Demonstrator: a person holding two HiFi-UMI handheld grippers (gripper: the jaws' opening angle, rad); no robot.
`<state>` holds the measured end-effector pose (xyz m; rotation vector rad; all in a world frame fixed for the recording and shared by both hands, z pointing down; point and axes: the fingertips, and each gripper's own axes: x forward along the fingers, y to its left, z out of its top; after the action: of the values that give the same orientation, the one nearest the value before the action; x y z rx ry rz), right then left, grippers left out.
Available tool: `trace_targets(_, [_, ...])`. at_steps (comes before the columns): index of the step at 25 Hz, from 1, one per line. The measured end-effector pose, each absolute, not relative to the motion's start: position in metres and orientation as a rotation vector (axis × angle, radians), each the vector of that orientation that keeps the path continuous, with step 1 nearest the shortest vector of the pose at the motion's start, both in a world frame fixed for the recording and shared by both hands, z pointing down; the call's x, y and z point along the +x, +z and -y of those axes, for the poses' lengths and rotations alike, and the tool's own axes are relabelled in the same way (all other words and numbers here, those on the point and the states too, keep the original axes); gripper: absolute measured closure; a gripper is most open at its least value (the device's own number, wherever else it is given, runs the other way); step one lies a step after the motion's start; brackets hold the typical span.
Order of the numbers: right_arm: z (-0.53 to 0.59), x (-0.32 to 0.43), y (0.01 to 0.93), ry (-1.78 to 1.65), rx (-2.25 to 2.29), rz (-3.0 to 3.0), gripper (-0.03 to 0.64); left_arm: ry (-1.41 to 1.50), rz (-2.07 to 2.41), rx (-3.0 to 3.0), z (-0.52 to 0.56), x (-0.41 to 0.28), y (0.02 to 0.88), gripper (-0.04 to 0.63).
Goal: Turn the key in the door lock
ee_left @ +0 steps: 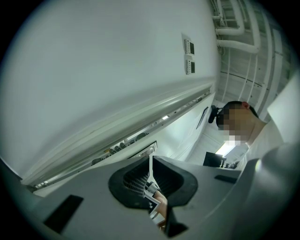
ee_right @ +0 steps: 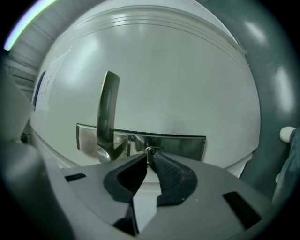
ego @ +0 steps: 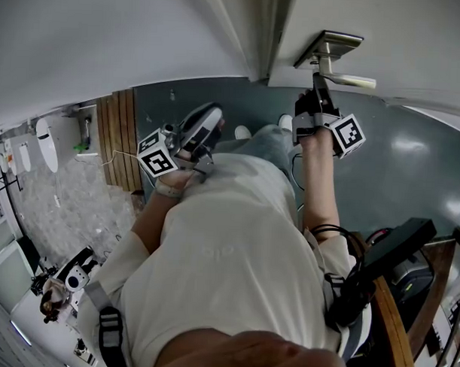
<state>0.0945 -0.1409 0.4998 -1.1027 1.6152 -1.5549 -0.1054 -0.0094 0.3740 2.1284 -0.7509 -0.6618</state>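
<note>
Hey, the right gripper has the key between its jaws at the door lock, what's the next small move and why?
Probably ease the right gripper open and draw straight back off the key. Its jaws pinch the key at the lock plate, and the door handle looks upright in its view, so the wrist seems rolled well over, near the end of a turn.

I see a teal floor point(ego: 411, 178) with a wooden slatted panel point(ego: 117, 137) beyond it, and two wall switches point(ee_left: 189, 56) near white pipes point(ee_left: 234, 40).
</note>
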Motion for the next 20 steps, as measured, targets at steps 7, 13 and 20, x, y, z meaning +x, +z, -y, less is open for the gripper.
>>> trace_targets(7, [0.142,0.095,0.506,-1.673,-0.926,-1.351,0.563,-0.667,0.747,2.120,0.010,-0.107,0.375,0.584])
trace_targets(13, [0.140,0.096,0.516,-1.702,-0.721,-1.099,0.575,-0.671,0.742,2.110,0.010,-0.107,0.378,0.584])
trace_targets(20, [0.143,0.097,0.518,-1.705,-0.725,-1.161,0.573,-0.679,0.735,2.104,0.012,-0.107,0.379,0.584])
